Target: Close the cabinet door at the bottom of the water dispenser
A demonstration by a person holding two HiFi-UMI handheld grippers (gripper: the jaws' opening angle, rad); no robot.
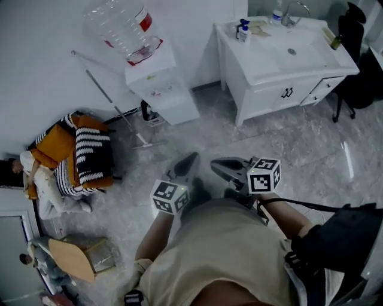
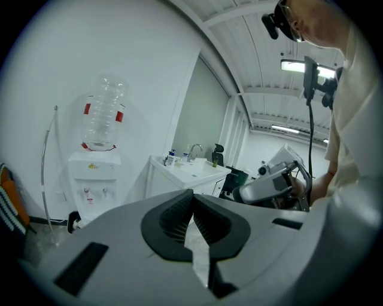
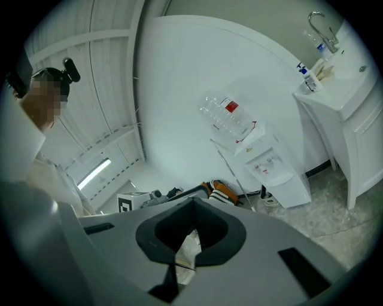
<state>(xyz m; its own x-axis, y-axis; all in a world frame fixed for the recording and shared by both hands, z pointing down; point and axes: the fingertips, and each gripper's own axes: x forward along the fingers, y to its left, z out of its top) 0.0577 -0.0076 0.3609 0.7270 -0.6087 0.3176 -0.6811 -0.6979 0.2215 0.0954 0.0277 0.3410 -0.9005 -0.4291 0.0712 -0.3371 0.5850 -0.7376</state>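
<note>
the person's beige shirt (image 1: 221,251) fills the bottom of the head view, closest of all, above a grey marbled floor (image 1: 299,155). the white sink cabinet (image 1: 281,66) stands at the upper right against the wall, with a faucet (image 1: 294,11) and a pump bottle (image 1: 242,30) on its top beside the basin (image 1: 291,52). the water dispenser (image 1: 161,89) stands against the wall left of that cabinet, well apart from both tools, and carries a clear upturned water bottle (image 1: 119,27) with a red label; the bottle looks see-through all the way. the dispenser's bottom cabinet door is on its lower front, facing the person, and whether it stands ajar cannot be made out from here. a thin pole (image 1: 114,107) leans on the wall just left of the dispenser, and an orange and striped pile of cushions (image 1: 78,155) lies further left. an open cardboard box (image 1: 78,257) sits at the lower left. both forearms reach forward side by side from the torso: the left gripper (image 1: 190,158) tips slightly downward with its jaws together on nothing, and the right gripper (image 1: 216,166) is held about level, jaws likewise closed and empty. each carries its marker cube, the left cube (image 1: 170,197) and the right cube (image 1: 264,174).
</note>
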